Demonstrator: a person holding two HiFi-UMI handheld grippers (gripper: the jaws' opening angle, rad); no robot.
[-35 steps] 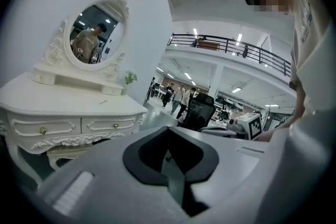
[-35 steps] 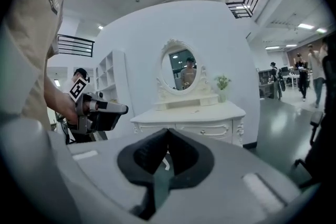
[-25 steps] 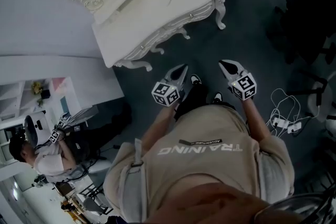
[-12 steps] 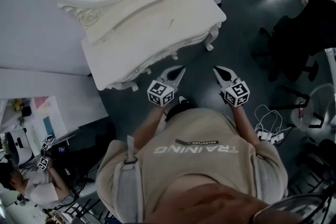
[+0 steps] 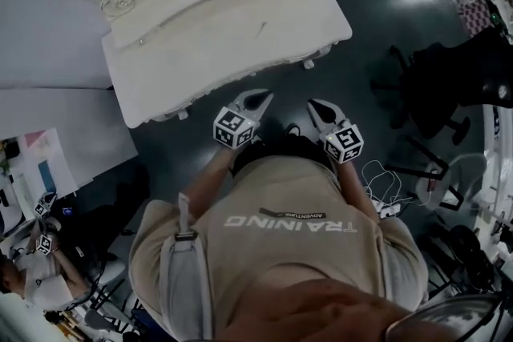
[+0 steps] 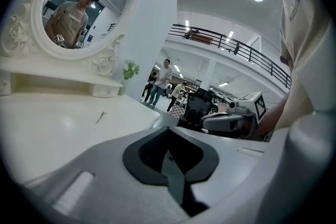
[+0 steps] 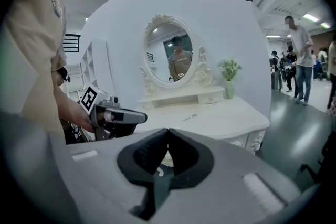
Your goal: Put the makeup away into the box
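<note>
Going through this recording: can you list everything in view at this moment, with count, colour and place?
dressing table: one, white, ahead of the person
mirror: one, oval, white carved frame, at the table's back
vase with plant: one, pale vase, green leaves, table's back right corner
thin item: one, dark, lying on the tabletop; too small to identify
chair: one, black, on the floor to the right
cables: one bundle, white, floor at right
bystanders: several, background right
left gripper: one, white, shut, empty, short of the table's front edge
right gripper: one, white, shut, empty, beside the left gripper
</note>
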